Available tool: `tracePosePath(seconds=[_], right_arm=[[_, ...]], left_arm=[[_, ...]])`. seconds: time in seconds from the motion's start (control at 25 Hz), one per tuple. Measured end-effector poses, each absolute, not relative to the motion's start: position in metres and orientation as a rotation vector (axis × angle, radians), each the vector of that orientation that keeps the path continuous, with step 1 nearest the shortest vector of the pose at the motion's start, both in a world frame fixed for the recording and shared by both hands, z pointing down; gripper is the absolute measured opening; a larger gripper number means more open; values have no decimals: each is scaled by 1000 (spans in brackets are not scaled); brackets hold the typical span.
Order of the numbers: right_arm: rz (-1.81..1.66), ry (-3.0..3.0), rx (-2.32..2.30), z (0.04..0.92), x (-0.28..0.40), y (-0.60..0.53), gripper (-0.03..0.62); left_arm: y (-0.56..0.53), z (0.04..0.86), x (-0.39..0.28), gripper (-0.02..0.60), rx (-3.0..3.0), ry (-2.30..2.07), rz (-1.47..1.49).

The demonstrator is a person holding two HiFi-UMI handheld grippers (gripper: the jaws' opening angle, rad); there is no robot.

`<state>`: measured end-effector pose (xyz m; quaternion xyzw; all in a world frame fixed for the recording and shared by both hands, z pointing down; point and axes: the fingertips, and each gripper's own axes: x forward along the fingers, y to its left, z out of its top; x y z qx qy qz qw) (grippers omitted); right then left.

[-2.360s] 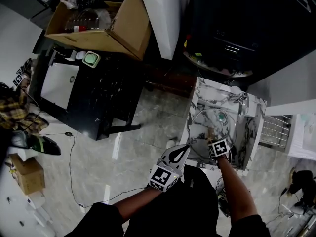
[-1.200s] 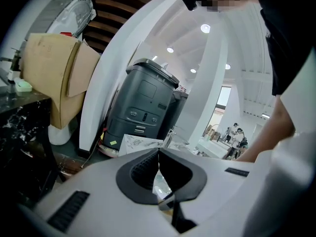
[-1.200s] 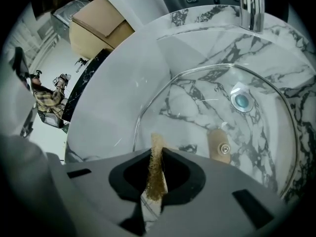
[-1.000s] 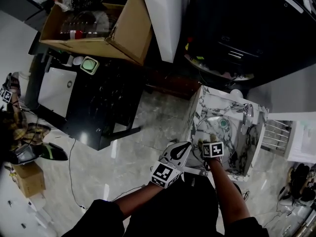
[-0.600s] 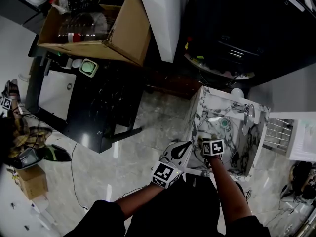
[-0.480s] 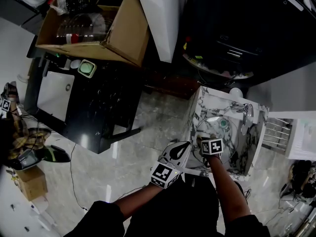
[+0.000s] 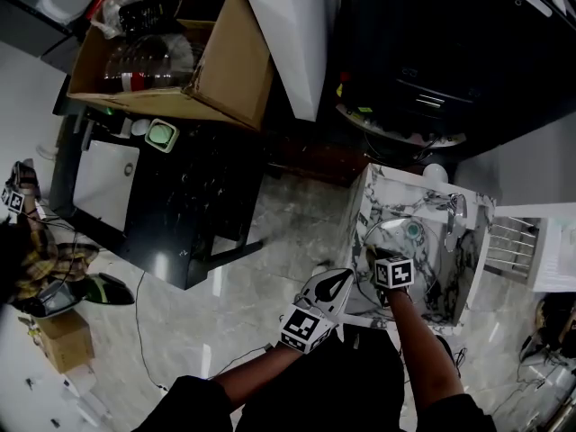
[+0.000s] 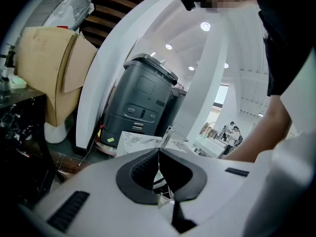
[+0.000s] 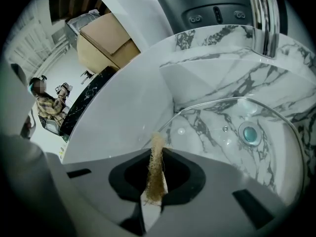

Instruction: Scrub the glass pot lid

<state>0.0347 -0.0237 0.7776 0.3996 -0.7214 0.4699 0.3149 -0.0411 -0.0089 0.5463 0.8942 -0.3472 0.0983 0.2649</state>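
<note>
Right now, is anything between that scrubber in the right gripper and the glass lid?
Nothing visible. The scrub pad, pinched by the fingers of the right gripper, points at the glass pot lid, its tip by the rim.

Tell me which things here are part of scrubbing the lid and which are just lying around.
For the job: glass pot lid, in the marble sink; tan scrub pad in the right gripper; left gripper, seemingly pinching the lid's rim; faucet.
Lying about: cardboard box; black table; small green-and-white container.
</note>
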Motion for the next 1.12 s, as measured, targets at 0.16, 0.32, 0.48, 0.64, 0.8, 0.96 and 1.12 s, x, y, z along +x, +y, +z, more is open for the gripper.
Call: tracePosePath(seconds=[0.16,0.32,0.48,0.64,0.8,0.96,1.12], right_arm=[[1191,-1922,1060,776,39,-34,57],[1091,-1945,1036,776,43,-39,57],[1068,-1954,1045,777,49,-45,57],[1063,-1945,1091,778,59,-53,57],[1072,-1920,1123,778,69,-58,57],[1071,-1902,1134,780,80,-61,57],[997,-1873,1200,779,97,-69,57]], left_arm=[[-11,547,-43,17,2412,-947,269],[-13,547,-40,15,2413,-943,276],[-16,546,-32,17,2425,-929,274],[-17,547,-28,17,2422,-935,273],[-12,547,-23,17,2424,-901,246],[-10,546,-16,16,2422,-893,240],[-11,544,-12,15,2421,-901,234]])
